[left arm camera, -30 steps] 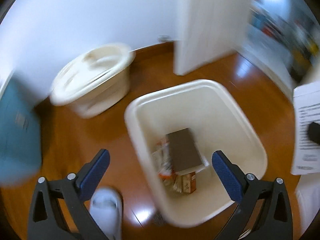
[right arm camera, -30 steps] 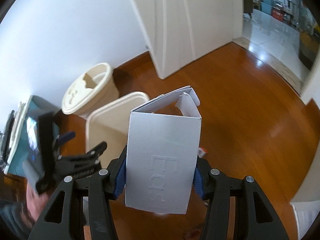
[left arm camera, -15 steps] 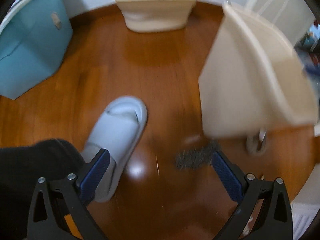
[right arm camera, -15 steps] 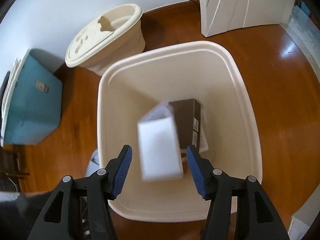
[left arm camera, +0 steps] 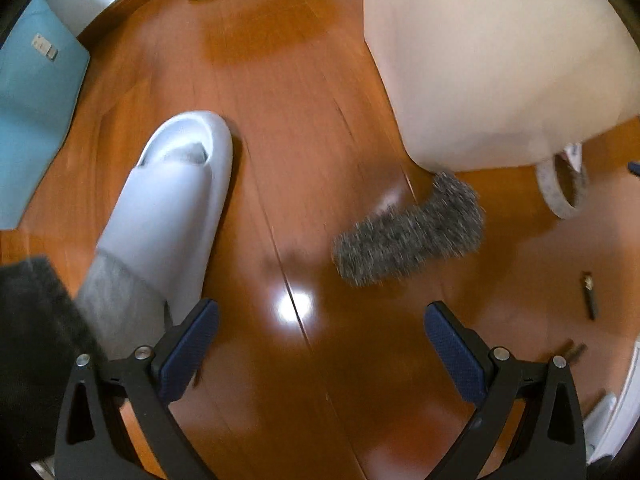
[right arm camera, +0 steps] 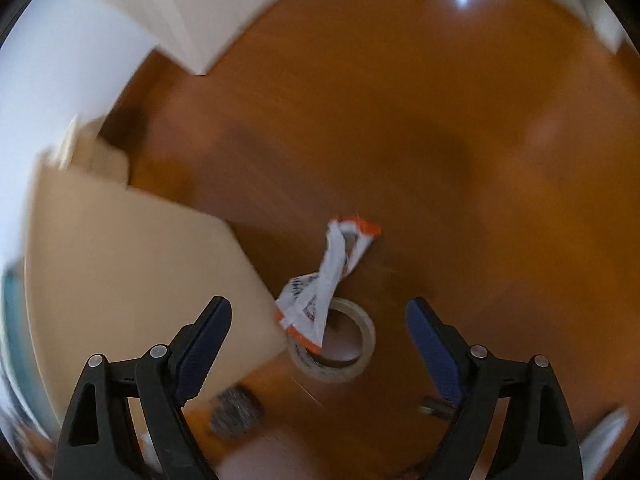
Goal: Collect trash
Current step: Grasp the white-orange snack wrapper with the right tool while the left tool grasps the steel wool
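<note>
Trash, remaining items, listed by place relative to the cream bin (left arm camera: 492,60). We log a grey fuzzy tuft (left arm camera: 408,232) on the wooden floor (left arm camera: 288,92), touching or just beside the bin's lower corner. A tape roll (right arm camera: 334,344) lies on its side just beside the bin's wall (right arm camera: 132,280), and a crumpled white-and-orange wrapper (right arm camera: 328,276) drapes across the roll and into its hole. A small dark stick-like scrap (left arm camera: 589,294) lies farther out from the bin, beyond the roll.

Change noted: the white carton that our right gripper (right arm camera: 320,344) carried a second ago is gone from its fingers, having dropped into the bin half a second back. Both views have since swung from the bin's mouth down to the floor beside it. We judge that one deposit is finished and the next pick is being chosen.

Left gripper (left arm camera: 320,344): fingers spread wide, nothing between them, aimed at bare floor short of the tuft. Right gripper: fingers equally wide and empty, with the wrapper and roll framed between them. Our slipper (left arm camera: 172,208) stands well apart from the bin.
</note>
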{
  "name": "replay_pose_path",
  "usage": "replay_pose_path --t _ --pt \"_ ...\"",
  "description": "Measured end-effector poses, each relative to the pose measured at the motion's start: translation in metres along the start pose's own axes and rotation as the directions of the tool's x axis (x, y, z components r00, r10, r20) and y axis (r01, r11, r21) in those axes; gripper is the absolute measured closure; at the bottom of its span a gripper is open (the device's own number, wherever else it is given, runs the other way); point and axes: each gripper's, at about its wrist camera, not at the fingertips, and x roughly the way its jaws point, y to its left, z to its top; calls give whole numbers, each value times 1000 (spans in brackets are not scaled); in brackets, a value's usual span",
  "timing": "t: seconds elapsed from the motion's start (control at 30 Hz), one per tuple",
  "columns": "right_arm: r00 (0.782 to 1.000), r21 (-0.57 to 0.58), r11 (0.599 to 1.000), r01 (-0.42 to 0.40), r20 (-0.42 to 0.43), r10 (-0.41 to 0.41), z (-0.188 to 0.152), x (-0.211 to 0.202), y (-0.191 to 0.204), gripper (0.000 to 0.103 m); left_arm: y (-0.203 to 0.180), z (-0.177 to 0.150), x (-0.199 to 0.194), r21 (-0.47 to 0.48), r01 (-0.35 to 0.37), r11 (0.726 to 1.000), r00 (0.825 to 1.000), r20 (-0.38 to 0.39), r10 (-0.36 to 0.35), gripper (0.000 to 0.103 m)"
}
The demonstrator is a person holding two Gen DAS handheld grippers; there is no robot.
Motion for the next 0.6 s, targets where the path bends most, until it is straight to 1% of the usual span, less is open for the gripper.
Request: replay_pose_path --t 0.03,0.1,0.17,0.2,0.27,0.3,0.33,0.37,0.4,0.5,0.6 --pt "1000 39 999 -20 -15 21 2 14 -9 15 -3 6 5 6 -7 1000 1000 5 7 0" --pt "999 74 997 -39 -22 41 8 38 -13 20 -9 13 11 11 -12 1000 1000 13 12 0" --pt "999 102 994 -25 -33 29 13 57 -16 22 -16 17 18 30 -16 999 1000 22 15 0" --pt "998 123 992 0 -60 7 15 70 -18 23 -18 18 19 40 -18 999 999 30 17 0" --pt "993 152 988 37 -116 -20 17 87 -18 29 -23 19 21 70 -11 997 999 54 7 0" --pt "993 150 988 27 -121 -9 17 91 -15 32 -25 20 24 95 -9 995 998 63 3 0" --pt "996 113 993 21 -88 -11 14 93 -10 43 -30 20 26 128 -15 992 997 72 6 0" --pt "997 66 998 15 -80 -9 14 95 -3 52 -32 21 27 148 -10 989 997 76 -1 0" --pt "996 26 999 22 -90 -20 13 98 3 77 -35 22 29 167 7 986 997 78 -20 0" --pt "998 -27 999 26 -62 -28 9 88 7 78 -43 26 36 204 50 978 994 88 -70 0" --pt "1000 -76 997 -2 -15 1 4 63 3 78 -41 31 48 183 100 978 991 64 -114 0"
